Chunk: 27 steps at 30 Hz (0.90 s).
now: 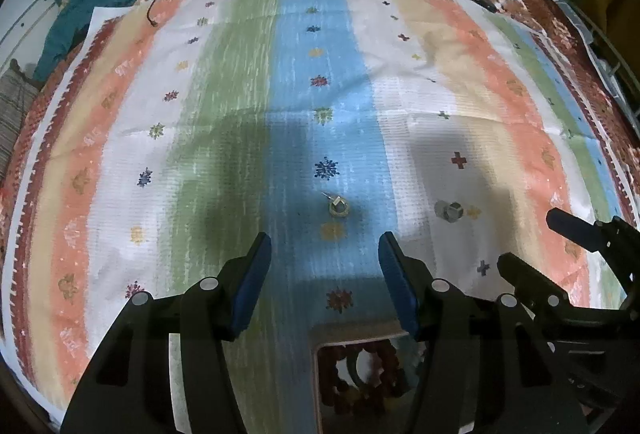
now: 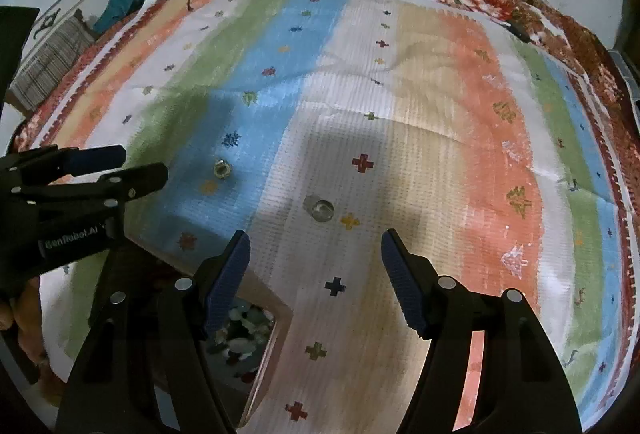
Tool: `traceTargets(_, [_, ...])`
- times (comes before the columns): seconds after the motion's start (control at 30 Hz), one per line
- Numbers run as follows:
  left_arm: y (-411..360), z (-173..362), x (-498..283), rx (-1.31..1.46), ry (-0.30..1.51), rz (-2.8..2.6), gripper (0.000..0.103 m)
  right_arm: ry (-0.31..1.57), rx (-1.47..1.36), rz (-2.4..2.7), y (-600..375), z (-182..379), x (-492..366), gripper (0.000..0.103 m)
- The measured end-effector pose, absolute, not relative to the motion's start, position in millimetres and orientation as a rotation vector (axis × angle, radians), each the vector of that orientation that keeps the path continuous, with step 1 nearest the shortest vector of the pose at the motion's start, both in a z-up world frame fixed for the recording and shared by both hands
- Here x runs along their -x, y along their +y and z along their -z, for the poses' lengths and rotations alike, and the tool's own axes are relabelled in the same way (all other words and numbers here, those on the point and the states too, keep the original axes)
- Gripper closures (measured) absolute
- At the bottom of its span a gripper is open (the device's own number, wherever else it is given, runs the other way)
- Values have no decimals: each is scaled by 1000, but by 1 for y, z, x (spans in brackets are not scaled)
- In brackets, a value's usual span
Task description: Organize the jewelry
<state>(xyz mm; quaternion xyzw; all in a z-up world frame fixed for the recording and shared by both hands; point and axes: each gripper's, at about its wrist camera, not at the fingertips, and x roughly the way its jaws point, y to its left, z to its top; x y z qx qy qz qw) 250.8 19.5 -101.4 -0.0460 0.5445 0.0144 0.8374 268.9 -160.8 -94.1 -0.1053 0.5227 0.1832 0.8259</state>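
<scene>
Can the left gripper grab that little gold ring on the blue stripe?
Probably yes. The gold ring lies alone on the striped cloth, just ahead of the left gripper, whose jaws are open with nothing between them and the ring.

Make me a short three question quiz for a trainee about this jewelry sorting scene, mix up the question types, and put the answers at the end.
1. True or false: the left tool is clamped on the gold ring.
2. Multiple choice: the silver ring lies on which stripe of the striped cloth? A) blue B) white C) green
3. Fill in: the wooden box near the bottom edge of both views holds ____.

Key:
1. False. Both tools, the right tool included, are open and empty, and the gold ring lies on the blue stripe ahead of the left tool's fingers.
2. B
3. Beads: dark brown ones in the left view, pale glassy ones in the right view.
</scene>
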Motion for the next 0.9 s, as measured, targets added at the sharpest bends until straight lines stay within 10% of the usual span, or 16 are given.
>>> traceTargets(0.9, [22,141,-287,130,1251,10,47,1181,249,-408,-150,127,-298,35])
